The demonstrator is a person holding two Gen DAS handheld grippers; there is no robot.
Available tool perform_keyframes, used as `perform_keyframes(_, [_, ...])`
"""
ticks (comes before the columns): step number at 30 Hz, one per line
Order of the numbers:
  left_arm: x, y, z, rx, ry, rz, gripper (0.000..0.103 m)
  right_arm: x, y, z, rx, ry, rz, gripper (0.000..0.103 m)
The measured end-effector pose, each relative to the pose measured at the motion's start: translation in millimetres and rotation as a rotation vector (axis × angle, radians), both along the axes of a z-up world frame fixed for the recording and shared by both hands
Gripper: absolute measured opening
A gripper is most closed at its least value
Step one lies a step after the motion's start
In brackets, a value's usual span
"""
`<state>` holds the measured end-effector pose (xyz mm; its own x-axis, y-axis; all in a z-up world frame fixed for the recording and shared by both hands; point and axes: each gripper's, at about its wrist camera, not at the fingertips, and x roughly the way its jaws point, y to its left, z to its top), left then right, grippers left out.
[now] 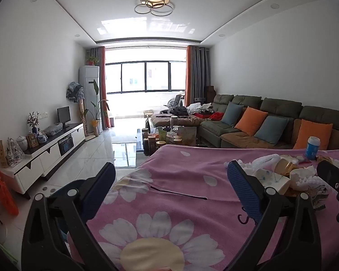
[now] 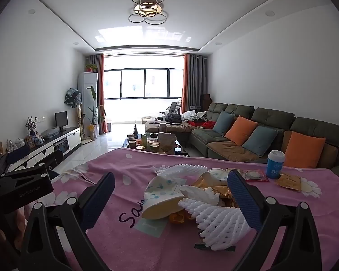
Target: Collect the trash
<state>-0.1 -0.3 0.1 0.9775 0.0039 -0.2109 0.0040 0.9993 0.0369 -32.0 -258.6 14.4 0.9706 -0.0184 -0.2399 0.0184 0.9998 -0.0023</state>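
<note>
Pink flowered cloth [image 2: 115, 232] spread over the table. Trash pile [image 2: 198, 194] heaped on it toward the right: white foam netting [image 2: 219, 219], tipped paper cup [image 2: 160, 196], gold wrappers [image 2: 288, 181], with a blue cup [image 2: 274, 164] upright behind. Right hand-held gripper [image 2: 171, 199] spread wide, empty, pile lying between its fingers. Left hand-held gripper [image 1: 169, 181] likewise wide apart, empty, over bare cloth, pile [image 1: 282, 176] just beyond its right finger.
</note>
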Motion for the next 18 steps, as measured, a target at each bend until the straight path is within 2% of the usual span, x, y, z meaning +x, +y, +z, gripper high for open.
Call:
perform_keyframes(14, [1.2, -9.0, 4.0, -0.008, -0.001, -0.006, 0.097, -2.4, -0.4, -2.4, 0.003, -0.006, -0.005, 0.096])
perform_keyframes(18, [3.3, -0.7, 2.1, -0.017, -0.002, -0.01, 0.097, -1.2, 0.7, -3.0, 0.002, -0.007, -0.008, 0.096])
